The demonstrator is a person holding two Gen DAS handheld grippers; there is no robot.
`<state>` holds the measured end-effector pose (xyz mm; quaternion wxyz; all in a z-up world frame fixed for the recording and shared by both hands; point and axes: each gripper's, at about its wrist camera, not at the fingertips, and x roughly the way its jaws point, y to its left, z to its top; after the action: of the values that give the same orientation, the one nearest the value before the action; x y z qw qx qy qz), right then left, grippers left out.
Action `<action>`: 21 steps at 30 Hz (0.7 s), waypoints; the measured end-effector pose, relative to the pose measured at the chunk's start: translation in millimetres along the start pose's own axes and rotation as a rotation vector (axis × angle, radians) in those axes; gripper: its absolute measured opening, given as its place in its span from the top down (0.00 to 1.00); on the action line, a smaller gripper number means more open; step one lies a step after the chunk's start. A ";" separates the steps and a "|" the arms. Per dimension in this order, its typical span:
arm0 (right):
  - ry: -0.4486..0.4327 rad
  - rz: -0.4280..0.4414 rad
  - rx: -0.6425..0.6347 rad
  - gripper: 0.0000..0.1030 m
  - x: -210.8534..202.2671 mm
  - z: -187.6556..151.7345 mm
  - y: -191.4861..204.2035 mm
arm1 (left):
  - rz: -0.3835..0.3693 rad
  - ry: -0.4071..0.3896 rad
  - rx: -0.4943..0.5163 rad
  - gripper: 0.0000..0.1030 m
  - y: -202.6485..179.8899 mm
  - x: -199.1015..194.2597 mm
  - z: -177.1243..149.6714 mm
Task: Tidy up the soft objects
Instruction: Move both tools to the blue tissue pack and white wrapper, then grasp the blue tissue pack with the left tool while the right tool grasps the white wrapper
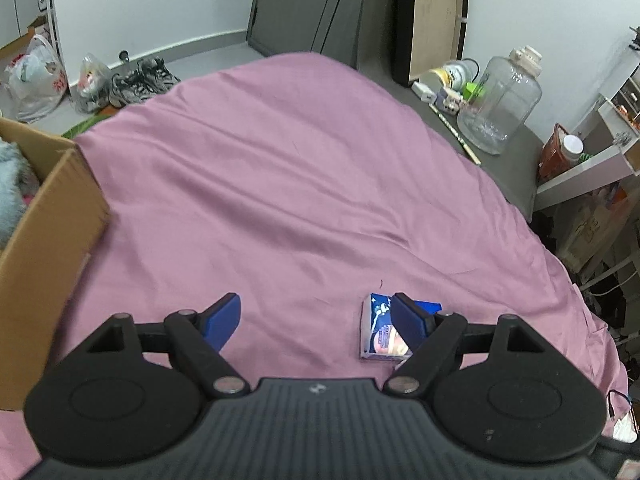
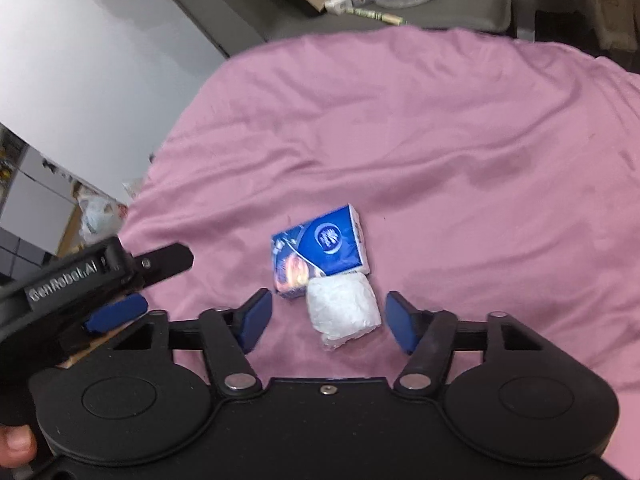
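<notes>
A blue tissue pack [image 2: 320, 248] lies on the pink bedsheet [image 2: 440, 140], with a white plastic-wrapped wad [image 2: 344, 308] touching its near side. My right gripper [image 2: 328, 316] is open just above the sheet, and the white wad sits between its blue pads. My left gripper [image 1: 316, 316] is open and empty; the tissue pack [image 1: 380, 332] lies partly behind its right finger [image 1: 408, 320]. The left gripper also shows at the left of the right wrist view [image 2: 116, 292]. A cardboard box [image 1: 44, 248] with a fluffy grey-blue soft thing [image 1: 12, 188] in it stands at the left.
Beyond the bed are shoes [image 1: 140, 80] and plastic bags [image 1: 36, 76] on the floor. A large clear jug [image 1: 500, 104] and small items stand on a grey surface at the right. A white shelf [image 1: 592, 164] and clutter lie further right.
</notes>
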<state>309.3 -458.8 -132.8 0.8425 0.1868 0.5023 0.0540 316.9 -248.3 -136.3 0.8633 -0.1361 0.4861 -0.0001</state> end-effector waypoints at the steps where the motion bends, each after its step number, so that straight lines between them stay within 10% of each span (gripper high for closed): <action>1: 0.008 -0.010 -0.006 0.49 4.3 1.1 0.1 | 0.002 0.004 0.002 0.22 -1.4 3.6 -0.1; 12: 0.011 -0.011 -0.006 0.99 12.1 5.0 -11.2 | -0.013 0.058 0.013 0.22 -19.6 42.1 0.2; 21: 0.005 0.040 0.076 0.88 4.6 2.5 -35.6 | -0.062 0.094 0.026 0.22 -39.4 64.3 -4.5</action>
<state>310.3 -491.1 -148.6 0.8323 0.2286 0.5023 0.0521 352.3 -295.8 -183.2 0.8407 -0.1396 0.5217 -0.0396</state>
